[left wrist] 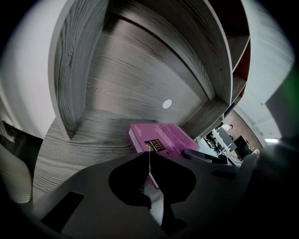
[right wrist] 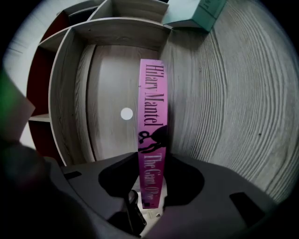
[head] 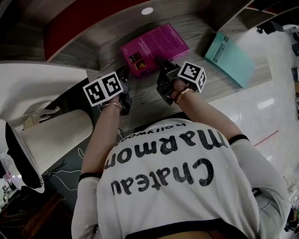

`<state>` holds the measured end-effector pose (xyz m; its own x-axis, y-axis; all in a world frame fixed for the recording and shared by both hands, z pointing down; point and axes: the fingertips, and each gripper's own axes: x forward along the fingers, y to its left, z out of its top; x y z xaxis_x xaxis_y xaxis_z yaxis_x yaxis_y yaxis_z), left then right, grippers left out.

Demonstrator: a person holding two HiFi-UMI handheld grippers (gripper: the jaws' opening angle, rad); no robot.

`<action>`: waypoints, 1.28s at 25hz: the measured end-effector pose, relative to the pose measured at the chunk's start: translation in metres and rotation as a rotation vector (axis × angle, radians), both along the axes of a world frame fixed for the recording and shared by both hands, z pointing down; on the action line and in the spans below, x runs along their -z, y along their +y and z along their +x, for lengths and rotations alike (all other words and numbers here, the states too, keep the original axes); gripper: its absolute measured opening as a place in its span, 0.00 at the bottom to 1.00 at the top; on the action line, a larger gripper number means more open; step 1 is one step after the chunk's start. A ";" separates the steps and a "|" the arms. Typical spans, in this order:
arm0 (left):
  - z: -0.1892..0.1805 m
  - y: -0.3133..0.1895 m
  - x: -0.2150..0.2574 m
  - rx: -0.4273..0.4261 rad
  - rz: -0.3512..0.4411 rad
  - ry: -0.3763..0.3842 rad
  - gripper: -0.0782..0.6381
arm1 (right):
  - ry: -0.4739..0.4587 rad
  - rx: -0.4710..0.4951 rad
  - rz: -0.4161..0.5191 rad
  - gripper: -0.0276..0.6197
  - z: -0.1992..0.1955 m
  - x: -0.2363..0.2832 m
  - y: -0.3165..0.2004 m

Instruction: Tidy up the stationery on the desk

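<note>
A pink book (head: 156, 46) lies on the wooden desk (head: 145, 98), in front of the shelf unit. My right gripper (head: 162, 64) is at the book's near edge. In the right gripper view the pink spine (right wrist: 152, 116) runs between the jaws, and that gripper (right wrist: 152, 184) is shut on it. My left gripper (head: 125, 72) sits just left of the book's near corner. Its jaws meet tip to tip (left wrist: 148, 156) with nothing between them, and the pink book (left wrist: 163, 137) lies just beyond. A teal book (head: 229, 58) lies flat at the desk's right end.
A wooden shelf unit with curved dividers (left wrist: 77, 60) and a red panel (head: 84, 23) backs the desk. A small white disc (head: 147, 10) is set in its back wall. A white chair (head: 51, 135) stands to the left. The desk edge (head: 243, 86) runs near the teal book (right wrist: 194, 14).
</note>
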<state>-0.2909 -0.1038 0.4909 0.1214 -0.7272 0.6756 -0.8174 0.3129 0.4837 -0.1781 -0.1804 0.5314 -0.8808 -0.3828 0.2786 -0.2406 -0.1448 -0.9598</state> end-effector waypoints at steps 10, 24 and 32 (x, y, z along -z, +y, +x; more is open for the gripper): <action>0.000 0.003 0.026 0.050 0.123 0.002 0.14 | 0.058 0.144 0.221 0.29 -0.024 0.043 0.012; -0.026 0.047 0.051 0.155 0.227 -0.059 0.14 | 0.166 0.352 0.480 0.29 -0.073 0.066 0.056; -0.057 0.087 0.052 0.210 0.241 -0.076 0.14 | 0.293 0.439 0.678 0.29 -0.106 0.073 0.078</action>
